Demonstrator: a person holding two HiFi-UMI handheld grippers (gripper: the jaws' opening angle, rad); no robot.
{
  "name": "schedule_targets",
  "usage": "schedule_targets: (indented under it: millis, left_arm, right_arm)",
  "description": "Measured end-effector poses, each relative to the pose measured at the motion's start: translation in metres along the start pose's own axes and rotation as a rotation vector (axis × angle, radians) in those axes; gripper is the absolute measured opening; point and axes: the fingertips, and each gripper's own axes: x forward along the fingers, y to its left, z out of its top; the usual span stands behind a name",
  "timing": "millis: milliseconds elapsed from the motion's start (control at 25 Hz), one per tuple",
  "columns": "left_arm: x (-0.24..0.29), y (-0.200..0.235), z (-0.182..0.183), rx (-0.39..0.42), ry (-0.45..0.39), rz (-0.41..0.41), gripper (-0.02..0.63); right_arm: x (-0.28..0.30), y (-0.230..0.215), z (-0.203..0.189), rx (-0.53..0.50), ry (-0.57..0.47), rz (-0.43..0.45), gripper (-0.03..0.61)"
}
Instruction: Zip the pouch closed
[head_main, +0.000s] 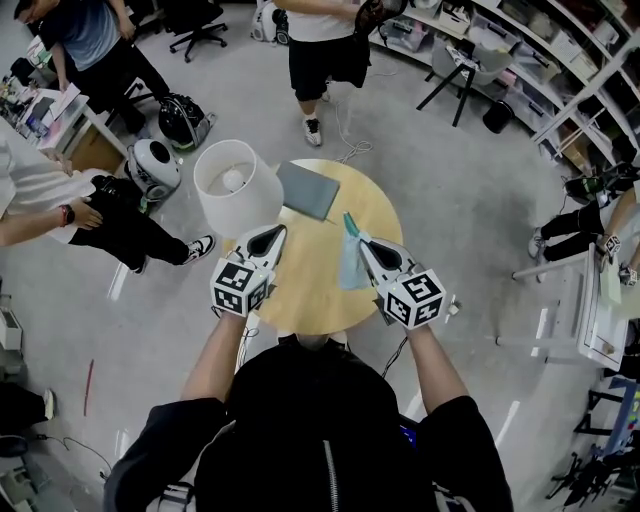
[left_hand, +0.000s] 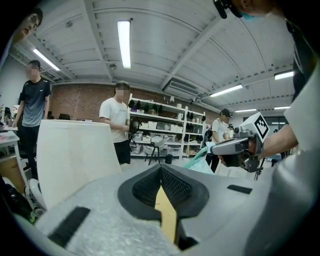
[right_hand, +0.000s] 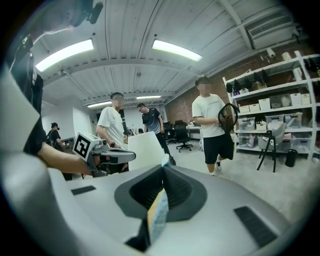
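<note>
Pouch (head_main: 351, 265): teal, over the surface (head_main: 300, 300) toward 3 o'clock; contents not visible.
Right tongs (right_hand: 162, 170): clenched on the Pouch's top edge.
Left tongs (left_hand: 161, 169): clenched, empty.

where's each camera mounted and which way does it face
head view: on the person's head, steeply down at the table; arms, left gripper, right gripper show
left gripper view: on that gripper, across the room; its shut jaws show
right gripper view: on that gripper, across the room; jaws shut on the pouch
shared: both gripper views see the lampshade
</note>
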Motion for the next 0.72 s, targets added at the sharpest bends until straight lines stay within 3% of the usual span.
schedule_targets:
  millis: [720]
  left_arm:
    - [0.006,-0.010,-0.002,0.008,0.002,-0.012,0.005]
  right_arm:
    - [-0.007,-0.003,0.003,-0.017,-0.019,-0.009,0.011]
